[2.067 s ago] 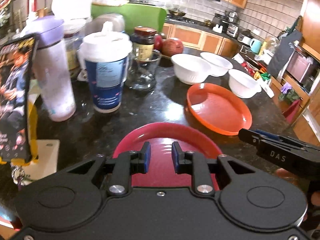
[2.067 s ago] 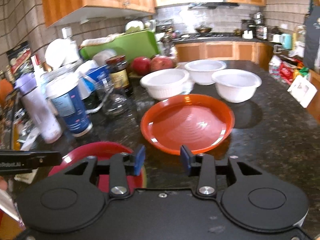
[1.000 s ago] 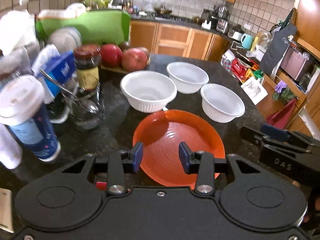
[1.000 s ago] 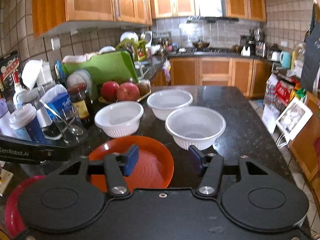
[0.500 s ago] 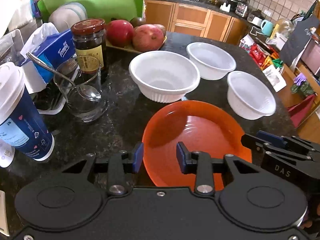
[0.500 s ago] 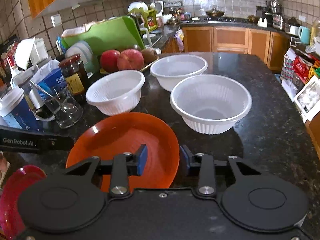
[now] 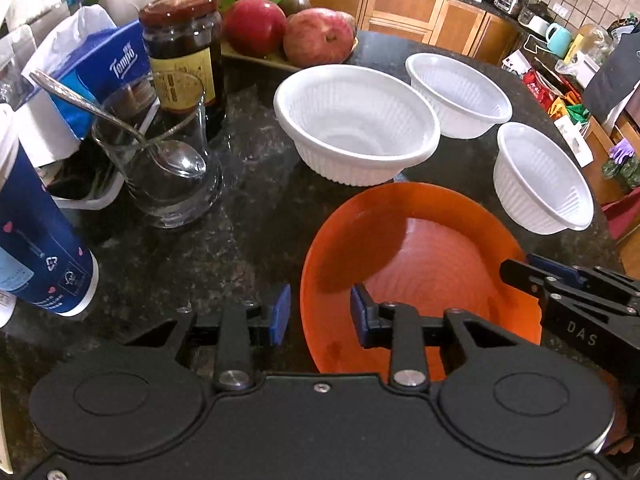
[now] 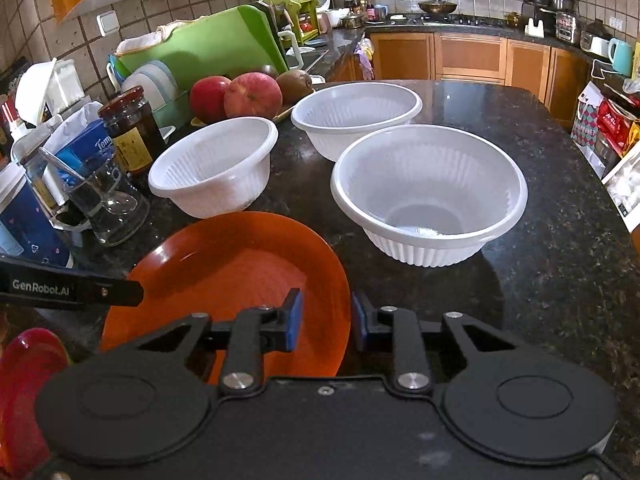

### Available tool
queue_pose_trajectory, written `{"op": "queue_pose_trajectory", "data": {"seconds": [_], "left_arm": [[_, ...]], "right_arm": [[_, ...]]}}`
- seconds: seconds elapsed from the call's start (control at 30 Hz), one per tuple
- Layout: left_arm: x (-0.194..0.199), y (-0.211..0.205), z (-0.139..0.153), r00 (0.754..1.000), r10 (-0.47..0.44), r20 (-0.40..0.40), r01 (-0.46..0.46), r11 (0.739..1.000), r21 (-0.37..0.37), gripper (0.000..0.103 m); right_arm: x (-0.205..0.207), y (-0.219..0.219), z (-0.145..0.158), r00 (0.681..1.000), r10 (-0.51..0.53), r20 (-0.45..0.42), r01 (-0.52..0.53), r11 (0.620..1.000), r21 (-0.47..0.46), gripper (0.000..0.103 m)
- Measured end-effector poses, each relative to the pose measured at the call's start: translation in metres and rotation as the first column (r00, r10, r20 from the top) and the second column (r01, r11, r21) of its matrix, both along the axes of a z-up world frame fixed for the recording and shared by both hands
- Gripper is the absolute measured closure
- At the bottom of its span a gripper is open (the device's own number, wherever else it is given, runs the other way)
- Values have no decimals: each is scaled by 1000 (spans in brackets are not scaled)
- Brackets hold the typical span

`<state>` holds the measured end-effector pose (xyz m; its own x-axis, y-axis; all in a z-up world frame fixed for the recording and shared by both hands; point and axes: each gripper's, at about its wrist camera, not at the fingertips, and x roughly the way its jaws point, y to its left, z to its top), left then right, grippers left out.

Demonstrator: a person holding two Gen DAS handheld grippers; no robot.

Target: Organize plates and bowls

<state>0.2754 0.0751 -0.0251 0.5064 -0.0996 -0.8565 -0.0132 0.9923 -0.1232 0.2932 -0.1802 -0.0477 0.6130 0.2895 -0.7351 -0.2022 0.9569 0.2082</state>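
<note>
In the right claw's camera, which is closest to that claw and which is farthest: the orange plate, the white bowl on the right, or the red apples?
From the right claw:
1. Orange plate, nearest; its rim sits between the open fingers, on the left.
2. White bowl, just ahead, a bit right.
3. Red apples, farthest, back left by the green cutting board.

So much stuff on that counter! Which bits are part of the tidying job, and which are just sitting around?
Part of the job:
orange plate
red plate
three white bowls

Just lying about:
dark jar
glass with spoon
blue cup
tissue pack
apples
green cutting board
</note>
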Motion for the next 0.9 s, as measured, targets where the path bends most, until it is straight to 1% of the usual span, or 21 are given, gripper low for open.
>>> {"op": "queue_pose_trajectory", "data": {"seconds": [0.2, 0.33, 0.4, 0.6, 0.9], "left_arm": [[1, -3, -7, 999, -13, -34, 12, 1000, -11, 62], [-1, -5, -8, 999, -19, -35, 19, 1000, 0, 62], [-2, -5, -8, 999, -16, -38, 16, 1000, 0, 63], [-8, -8, -8, 999, -15, -41, 15, 1000, 1, 68], [-21, -22, -8, 998, -40, -51, 40, 999, -13, 69]], "right_arm": [[0, -3, -5, 1000, -8, -27, 9, 1000, 10, 82], [-3, -3, -7, 999, -13, -33, 13, 1000, 6, 84], [-5, -3, -7, 999, -20, -30, 20, 1000, -7, 89], [-14, -7, -6, 999, -36, -32, 36, 999, -8, 91], [-37, -24, -5, 997, -69, -44, 69, 998, -3, 91]]}}
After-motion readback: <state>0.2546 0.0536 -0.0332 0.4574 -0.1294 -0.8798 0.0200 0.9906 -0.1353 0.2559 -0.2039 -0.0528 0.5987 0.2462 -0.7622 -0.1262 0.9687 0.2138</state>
